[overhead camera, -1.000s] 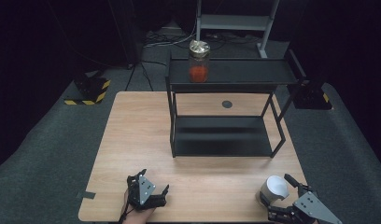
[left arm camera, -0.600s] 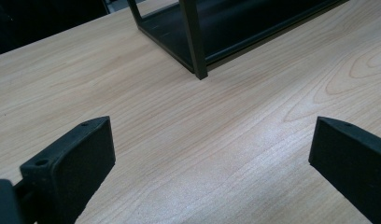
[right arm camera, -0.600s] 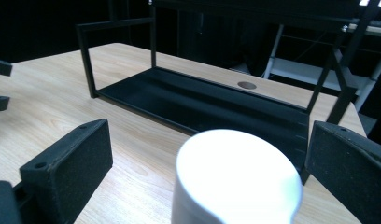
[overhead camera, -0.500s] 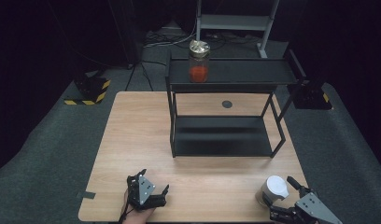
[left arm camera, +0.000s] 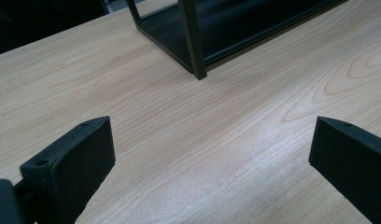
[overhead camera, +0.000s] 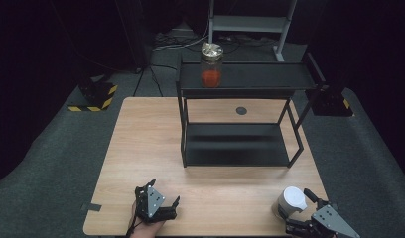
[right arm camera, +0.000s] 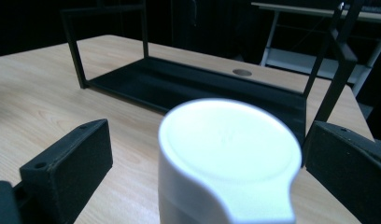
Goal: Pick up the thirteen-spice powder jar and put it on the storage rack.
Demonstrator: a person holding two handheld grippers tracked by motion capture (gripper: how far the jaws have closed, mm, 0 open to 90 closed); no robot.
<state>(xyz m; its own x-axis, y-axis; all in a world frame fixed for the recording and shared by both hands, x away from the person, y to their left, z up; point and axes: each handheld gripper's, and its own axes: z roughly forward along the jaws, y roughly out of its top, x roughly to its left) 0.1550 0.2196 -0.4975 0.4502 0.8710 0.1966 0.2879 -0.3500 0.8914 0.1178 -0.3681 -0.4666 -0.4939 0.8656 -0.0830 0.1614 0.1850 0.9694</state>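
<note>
A white round-topped container point(overhead camera: 291, 200) stands near the table's front right corner. My right gripper point(overhead camera: 300, 211) is open, with a jaw on either side of the container and neither touching it. In the right gripper view the container point(right arm camera: 226, 154) stands close up between the wide-apart jaws of the right gripper point(right arm camera: 207, 168). My left gripper point(overhead camera: 165, 195) rests open near the front left edge, with nothing between its fingers. In the left gripper view the left gripper point(left arm camera: 207, 154) frames bare wood.
A black two-level rack point(overhead camera: 240, 148) stands at the middle back of the wooden table point(overhead camera: 141, 148). A glass jar with red contents point(overhead camera: 211, 65) stands on its top shelf at the left. A small dark disc point(overhead camera: 241, 110) lies behind the rack.
</note>
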